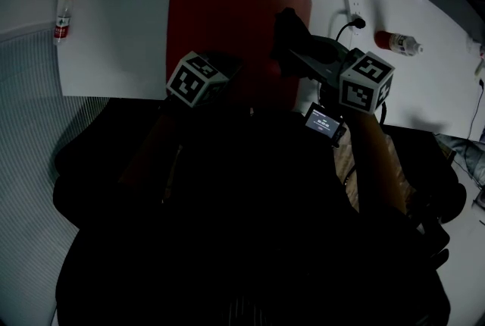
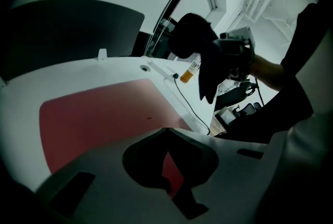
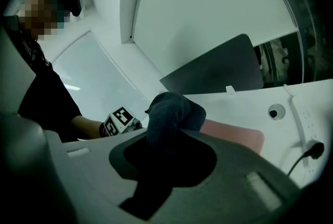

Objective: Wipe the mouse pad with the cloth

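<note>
On the white surface [image 1: 121, 29], press right claw [image 3: 165, 137], clamped on dark cloth [image 3: 169, 113], flat onto red mouse pad [image 1: 227, 14]; steady its near edge with closed, empty left claw [image 2: 167, 130].

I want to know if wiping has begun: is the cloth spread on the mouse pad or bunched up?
Bunched: the cloth is a wad clamped in the right hand-held gripper, hanging above the mouse pad.
</note>
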{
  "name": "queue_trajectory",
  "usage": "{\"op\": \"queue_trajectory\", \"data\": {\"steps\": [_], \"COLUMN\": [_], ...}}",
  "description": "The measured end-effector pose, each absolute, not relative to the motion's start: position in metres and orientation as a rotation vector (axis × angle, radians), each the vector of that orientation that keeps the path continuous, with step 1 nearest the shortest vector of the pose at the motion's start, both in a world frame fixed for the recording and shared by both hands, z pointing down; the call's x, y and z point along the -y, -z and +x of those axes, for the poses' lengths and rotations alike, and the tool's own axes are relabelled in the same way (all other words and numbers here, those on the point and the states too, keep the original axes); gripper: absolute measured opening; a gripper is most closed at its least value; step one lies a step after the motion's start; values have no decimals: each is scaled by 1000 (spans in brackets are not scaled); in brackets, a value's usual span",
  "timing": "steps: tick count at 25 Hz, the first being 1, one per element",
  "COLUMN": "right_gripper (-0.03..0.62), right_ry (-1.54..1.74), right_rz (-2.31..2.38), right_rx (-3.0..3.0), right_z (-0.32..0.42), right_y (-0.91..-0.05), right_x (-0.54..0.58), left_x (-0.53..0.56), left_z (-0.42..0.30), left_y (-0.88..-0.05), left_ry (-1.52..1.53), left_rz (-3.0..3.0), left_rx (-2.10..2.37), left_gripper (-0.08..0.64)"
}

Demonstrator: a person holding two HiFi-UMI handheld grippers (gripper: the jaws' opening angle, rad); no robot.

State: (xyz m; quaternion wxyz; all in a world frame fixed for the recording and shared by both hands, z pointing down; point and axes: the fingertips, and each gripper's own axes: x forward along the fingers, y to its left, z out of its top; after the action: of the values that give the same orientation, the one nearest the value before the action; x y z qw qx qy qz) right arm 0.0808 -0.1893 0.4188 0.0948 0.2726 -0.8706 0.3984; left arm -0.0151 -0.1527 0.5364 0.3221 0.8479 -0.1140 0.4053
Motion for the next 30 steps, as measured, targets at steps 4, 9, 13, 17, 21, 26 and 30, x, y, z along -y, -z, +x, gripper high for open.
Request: {"op": "queue_trajectory", "data": {"steps": [4,9,13,17,21,26,30], "right_gripper": [78,78,78,78,78,78,78], "right_ry": [-1185,-1207,-1220,-1202,-1201,-1183,-1160], "right_rz": [790,804,798,781,766,743,721], "right_rx": [2538,2503,2485,2457,2427,2394,2362], "right_z": [82,86,85,81,79,77,78], "right_y": [-436,-452,-461,-472,-484,-498,-513], "right_x": [187,188,187,186,186,186,187], "left_x": [152,150,151,155,164,163,165], "left_z": [-28,-36,-35,-36,-37,-53,-50], "left_y": [-577,-611,-625,-636,-649,-672,-674], "left_ry": [-1107,-1169,-1252,-1326,-1358,-1418,-1326], "left_rz": [2146,2087,2097,2075,2061,1989,1973], "left_rx": [335,331,312,284,300,338,372], "left_gripper": [8,8,7,8,8,6,6]}}
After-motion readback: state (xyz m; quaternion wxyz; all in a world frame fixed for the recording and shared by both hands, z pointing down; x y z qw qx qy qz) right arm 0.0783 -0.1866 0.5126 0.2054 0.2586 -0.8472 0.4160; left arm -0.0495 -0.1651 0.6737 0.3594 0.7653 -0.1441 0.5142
